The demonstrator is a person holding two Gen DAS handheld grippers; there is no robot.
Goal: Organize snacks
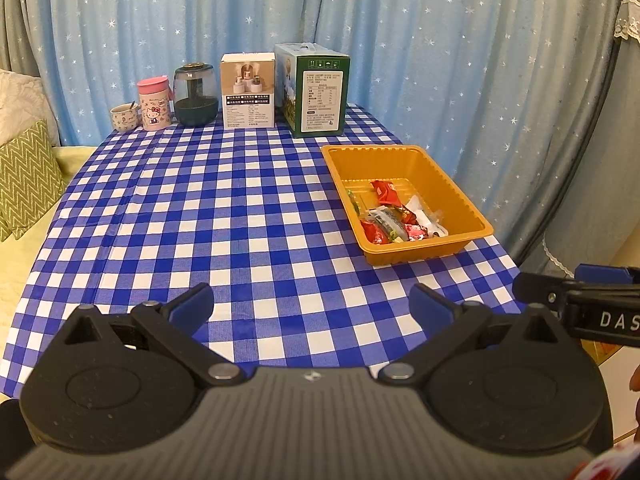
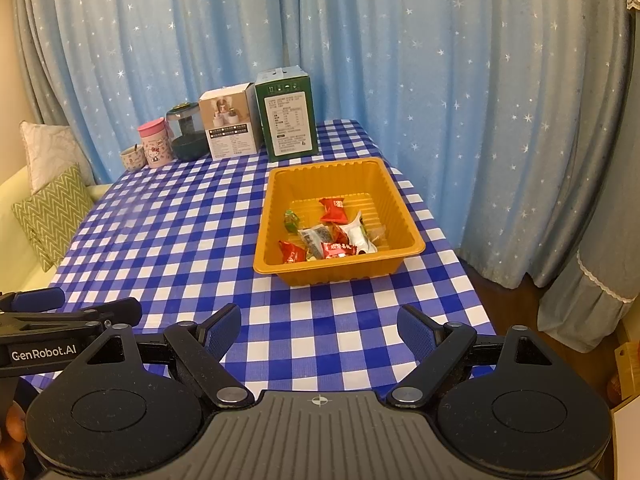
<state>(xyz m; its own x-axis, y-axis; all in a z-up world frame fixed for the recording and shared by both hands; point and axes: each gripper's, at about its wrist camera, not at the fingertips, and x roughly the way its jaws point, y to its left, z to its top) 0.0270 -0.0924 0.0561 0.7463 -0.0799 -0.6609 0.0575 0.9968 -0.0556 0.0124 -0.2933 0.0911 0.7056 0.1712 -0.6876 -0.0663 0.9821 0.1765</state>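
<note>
An orange plastic tray (image 1: 460, 196) (image 2: 280, 184) sits on the right side of the blue checked table. It holds several wrapped snacks (image 1: 400, 216) (image 2: 332, 232), red, green and clear. My left gripper (image 1: 311, 304) is open and empty, low over the near table edge, left of the tray. My right gripper (image 2: 319, 326) is open and empty, near the front edge, just short of the tray. The left gripper's side shows in the right wrist view at the far left (image 2: 52, 312); the right gripper's side shows in the left wrist view at the far right (image 1: 592, 300).
Along the back edge stand a small cup (image 1: 125, 117), a pink Hello Kitty mug (image 1: 154, 103), a dark jar (image 1: 195, 95), a white box (image 1: 249, 91) and a green box (image 1: 316, 90). Blue starred curtains hang behind. Cushions (image 1: 24, 176) lie on a sofa at left.
</note>
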